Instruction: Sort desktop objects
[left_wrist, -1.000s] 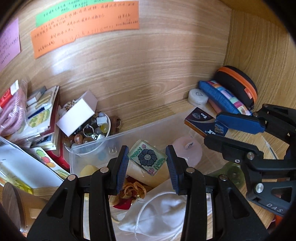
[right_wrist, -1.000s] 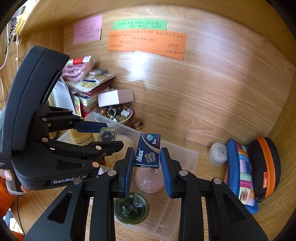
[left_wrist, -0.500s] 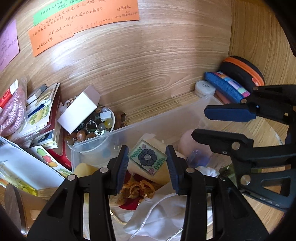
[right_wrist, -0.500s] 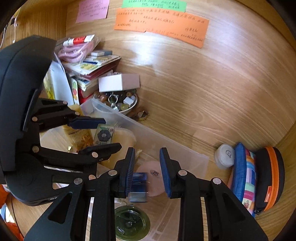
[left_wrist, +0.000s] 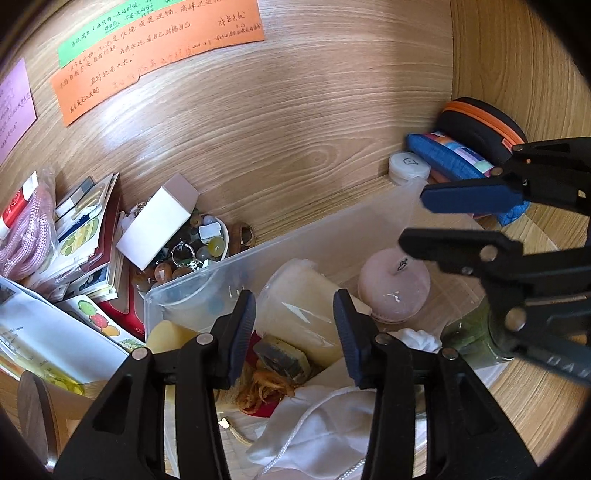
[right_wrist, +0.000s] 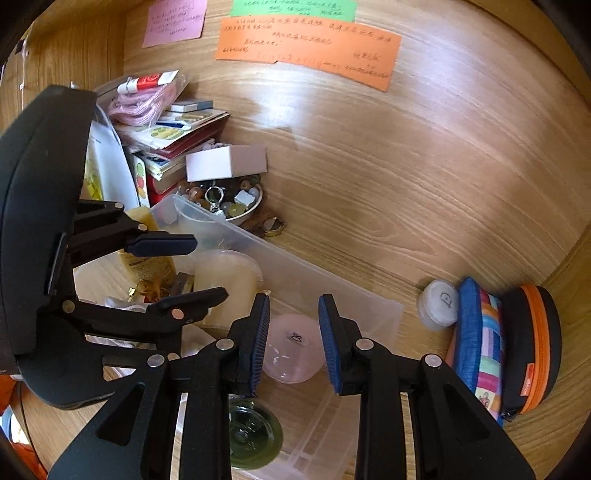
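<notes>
Both grippers hang over the clear plastic bin (left_wrist: 332, 236) that sits on the wooden desk by the back wall. The left gripper (left_wrist: 293, 325) has its jaws opening, with nothing pinched between them; a small flat tile (left_wrist: 282, 354) lies in the bin just below its tips, next to a cream-coloured lidded tub (left_wrist: 303, 314) and a gold tangle of chain (left_wrist: 266, 387). The right gripper (right_wrist: 293, 332) looks released too, pads apart with no object between them, hovering above a round pink container (right_wrist: 291, 349) on the bin floor. A green glass dish (right_wrist: 251, 435) sits nearer the camera, partly behind the right gripper's finger. A white drawstring pouch (left_wrist: 325, 428) fills the bin's near end. Outside the bin, at the desk's right corner, are a white round jar (right_wrist: 439, 302), a striped blue pouch (right_wrist: 476, 339) and a black case with an orange zip (right_wrist: 532, 343). A bowl of beads and rings (left_wrist: 192, 251) sits behind the bin with a white box (left_wrist: 159, 225) resting on it.
</notes>
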